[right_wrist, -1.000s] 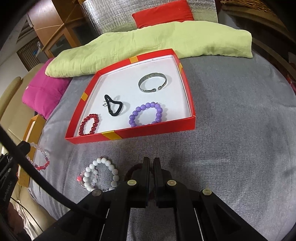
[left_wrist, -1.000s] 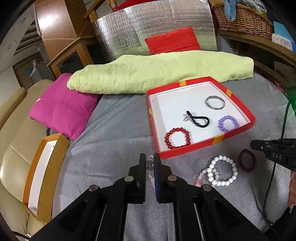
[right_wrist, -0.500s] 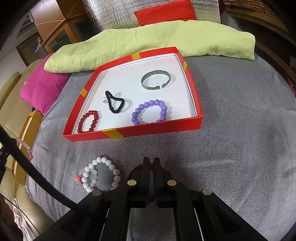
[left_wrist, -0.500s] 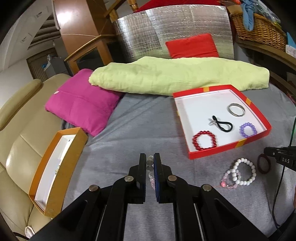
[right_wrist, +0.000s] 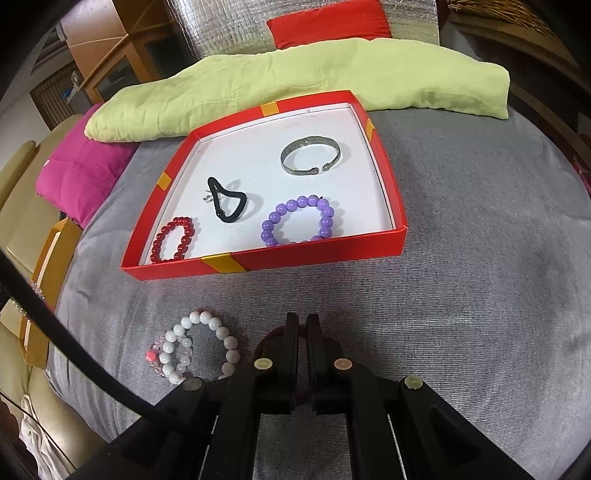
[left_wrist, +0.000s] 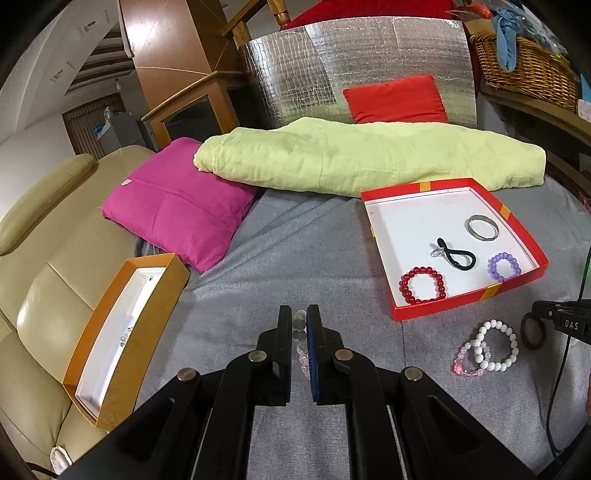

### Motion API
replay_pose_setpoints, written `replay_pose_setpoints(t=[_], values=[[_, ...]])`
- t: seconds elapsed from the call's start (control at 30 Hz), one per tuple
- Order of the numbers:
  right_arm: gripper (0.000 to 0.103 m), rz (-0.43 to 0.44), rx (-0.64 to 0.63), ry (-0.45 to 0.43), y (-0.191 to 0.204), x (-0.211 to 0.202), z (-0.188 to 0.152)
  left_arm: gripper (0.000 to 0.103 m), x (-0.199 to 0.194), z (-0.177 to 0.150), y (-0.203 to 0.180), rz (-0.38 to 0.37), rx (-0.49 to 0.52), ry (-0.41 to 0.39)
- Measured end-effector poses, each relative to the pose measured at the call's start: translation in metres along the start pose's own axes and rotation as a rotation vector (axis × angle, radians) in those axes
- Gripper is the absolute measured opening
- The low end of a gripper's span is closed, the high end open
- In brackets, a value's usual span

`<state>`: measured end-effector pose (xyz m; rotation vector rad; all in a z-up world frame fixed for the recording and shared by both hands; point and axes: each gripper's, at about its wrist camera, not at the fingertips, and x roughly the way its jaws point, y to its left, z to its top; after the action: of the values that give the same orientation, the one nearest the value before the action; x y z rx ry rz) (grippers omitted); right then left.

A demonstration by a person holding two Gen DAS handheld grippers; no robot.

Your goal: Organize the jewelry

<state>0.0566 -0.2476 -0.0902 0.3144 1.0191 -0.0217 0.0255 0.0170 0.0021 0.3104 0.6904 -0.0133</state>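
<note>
The left hand-held gripper (left_wrist: 299,314), at the bottom centre of its view, is clamped on a clear and pink bead bracelet (left_wrist: 301,341) that hangs between its fingers above the grey bed cover (left_wrist: 295,266). To the lower left an orange box (left_wrist: 162,295) rests on a beige sofa (left_wrist: 44,295); a few small beads show on its white floor.

The right hand-held gripper (right_wrist: 302,323), at the bottom centre of its own view, is closed on a dark red hair band (right_wrist: 269,338), which lies on the cover and is mostly hidden behind the fingers. Just left of it lie a white bead bracelet (right_wrist: 207,343) and a pink bead bracelet (right_wrist: 157,358), overlapping.

Higher up, in the middle of that view, an open red box (right_wrist: 295,254) holds a red bead bracelet (right_wrist: 173,240), a black hair tie (right_wrist: 227,203), a purple bead bracelet (right_wrist: 297,221) and a silver bangle (right_wrist: 310,157), all apart from one another.

Beyond the box lie a rolled yellow-green blanket (right_wrist: 295,74), a pink cushion (right_wrist: 81,173) at the left and a red cushion (right_wrist: 328,22) against a silver foil sheet (left_wrist: 354,62). A wicker basket (left_wrist: 524,66) sits at the upper right of the left view.
</note>
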Motion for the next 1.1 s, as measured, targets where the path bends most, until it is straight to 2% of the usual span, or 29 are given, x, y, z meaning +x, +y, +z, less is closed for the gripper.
replay_pose_setpoints(t=[0.13,0.4,0.57,0.63,0.7,0.77,0.87,0.93,0.97,1.0,1.1], values=[[0.005,0.008,0.008,0.016,-0.005,-0.001,0.001,0.008,0.002,-0.001,-0.003,-0.02,0.001,0.015],[0.006,0.055,0.086,0.04,-0.029,-0.002,0.003,0.008,0.012,-0.007,-0.013,-0.113,-0.016,0.06],[0.008,0.059,0.051,0.062,-0.021,0.003,0.001,0.008,0.015,-0.008,-0.015,-0.144,-0.027,0.072],[0.013,0.055,0.028,0.07,-0.014,0.005,0.0,0.008,0.016,-0.008,-0.018,-0.159,-0.023,0.079],[0.032,0.046,-0.001,0.08,-0.007,0.009,-0.002,0.008,0.018,-0.01,-0.023,-0.197,-0.014,0.095],[0.036,0.041,-0.034,0.067,0.0,0.009,-0.004,0.008,0.021,-0.012,-0.029,-0.226,-0.008,0.113],[0.036,-0.001,-0.091,0.053,0.008,0.012,-0.007,0.008,0.028,-0.017,-0.043,-0.291,0.011,0.158],[0.02,-0.031,-0.129,0.036,0.012,0.012,-0.01,0.008,0.035,-0.022,-0.052,-0.341,0.013,0.201],[0.007,-0.066,-0.157,0.026,0.014,0.012,-0.011,0.008,0.038,-0.023,-0.056,-0.361,0.01,0.217],[0.005,-0.089,-0.171,0.022,0.014,0.012,-0.012,0.009,0.042,-0.024,-0.061,-0.391,0.008,0.237],[0.005,-0.074,-0.128,0.014,0.005,0.007,-0.009,0.011,0.05,-0.027,-0.072,-0.436,0.018,0.272]])
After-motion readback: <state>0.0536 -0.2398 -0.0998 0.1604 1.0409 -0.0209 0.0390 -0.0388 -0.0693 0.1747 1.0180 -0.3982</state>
